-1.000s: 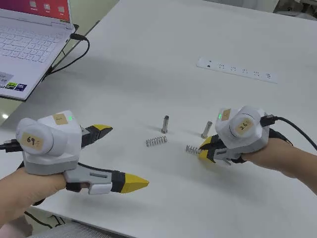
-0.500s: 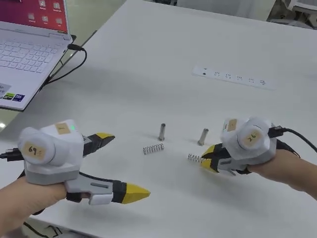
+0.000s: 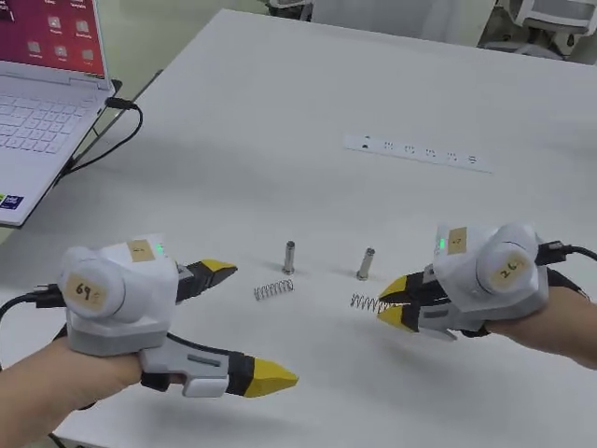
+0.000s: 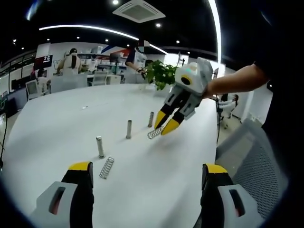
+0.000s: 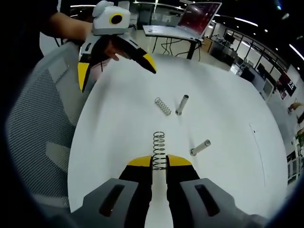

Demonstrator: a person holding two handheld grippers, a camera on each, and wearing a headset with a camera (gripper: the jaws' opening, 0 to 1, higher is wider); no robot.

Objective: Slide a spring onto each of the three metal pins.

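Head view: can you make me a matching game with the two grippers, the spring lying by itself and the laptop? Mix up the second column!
Things:
1. left gripper
2. right gripper
3. loose spring
4. laptop

States:
A. shut on the second spring
B. lying flat on the table near a pin
C. open, holding nothing
D. lid up, at the left edge of the view

Pairs: 1-C, 2-A, 3-B, 4-D
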